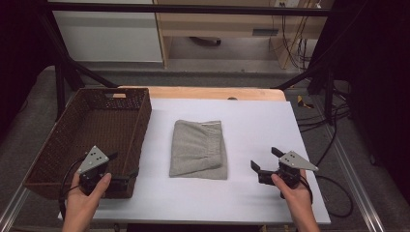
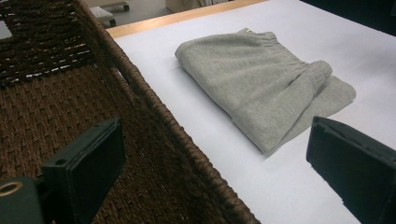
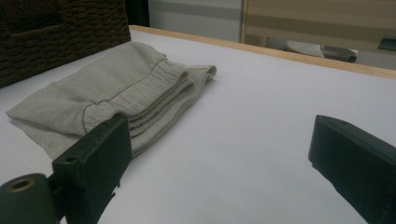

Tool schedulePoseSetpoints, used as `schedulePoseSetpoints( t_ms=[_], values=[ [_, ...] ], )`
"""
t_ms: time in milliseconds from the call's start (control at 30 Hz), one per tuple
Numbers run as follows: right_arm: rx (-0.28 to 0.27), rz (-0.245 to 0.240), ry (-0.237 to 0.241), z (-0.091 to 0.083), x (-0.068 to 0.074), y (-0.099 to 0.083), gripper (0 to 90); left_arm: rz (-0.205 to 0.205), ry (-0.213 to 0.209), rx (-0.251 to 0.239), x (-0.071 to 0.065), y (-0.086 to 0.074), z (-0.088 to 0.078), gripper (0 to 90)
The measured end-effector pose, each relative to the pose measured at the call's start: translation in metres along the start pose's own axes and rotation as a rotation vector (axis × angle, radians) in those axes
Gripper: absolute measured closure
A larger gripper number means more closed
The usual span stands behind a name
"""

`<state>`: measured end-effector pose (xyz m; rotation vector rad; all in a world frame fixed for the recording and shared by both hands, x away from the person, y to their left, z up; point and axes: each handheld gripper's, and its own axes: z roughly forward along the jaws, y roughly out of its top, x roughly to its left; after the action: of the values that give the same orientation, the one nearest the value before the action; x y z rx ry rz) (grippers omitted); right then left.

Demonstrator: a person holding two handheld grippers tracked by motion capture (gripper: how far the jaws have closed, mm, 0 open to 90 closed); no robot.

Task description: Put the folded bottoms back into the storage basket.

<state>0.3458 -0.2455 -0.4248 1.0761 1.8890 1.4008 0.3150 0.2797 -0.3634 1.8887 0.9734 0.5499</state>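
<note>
- Table [image 1: 241, 203]: flat top under a white sheet, with a strip of bare wood showing along the far edge.
- Basket [image 1: 58, 145]: dark brown wicker, rectangular and open-topped, standing along the left edge of the table and running from the far-left corner almost to the near-left corner. Nothing can be seen inside it. A handle slot is cut in its far wall.
- Folded cloth [image 1: 199, 149]: grey knit garment, folded into a rough rectangle and lying flat at the middle of the white sheet, just right of the basket and apart from it. Ribbed elastic band at its far end; layered edges along its right side.
- Left gripper [image 1: 121, 166]: held in the left hand [image 1: 87, 193] at the near-left corner, over the basket's near-right corner. Jaws spread wide and holding nothing; in the left gripper view one jaw stands over the basket's interior and the other over the white sheet.
- Right gripper [image 1: 263, 159]: held in the right hand [image 1: 292, 191] near the near-right part of the table, pointed left at the cloth and well apart from it. Jaws spread wide and holding nothing, above bare white sheet.
</note>
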Motion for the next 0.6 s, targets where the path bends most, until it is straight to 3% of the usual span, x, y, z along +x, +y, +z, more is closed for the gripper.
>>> schedulePoseSetpoints(
  t_ms=[300, 433, 600],
  values=[
    [0.021, -0.002, 0.010, 0.0017, 0.0030, -0.0002, 6.2, 0.005, 0.001, -0.006, -0.0029, 0.0017, -0.0005, 4.7],
    [0.025, 0.005, 0.009, 0.0018, 0.0029, 0.0003, 6.2, 0.025, 0.022, -0.006, -0.0064, 0.0033, 0.0004, 5.4],
    [0.030, 0.002, 0.016, 0.0021, 0.0039, 0.0003, 6.0, 0.015, 0.022, -0.013, -0.0063, 0.0037, 0.0000, 5.7]
  ],
)
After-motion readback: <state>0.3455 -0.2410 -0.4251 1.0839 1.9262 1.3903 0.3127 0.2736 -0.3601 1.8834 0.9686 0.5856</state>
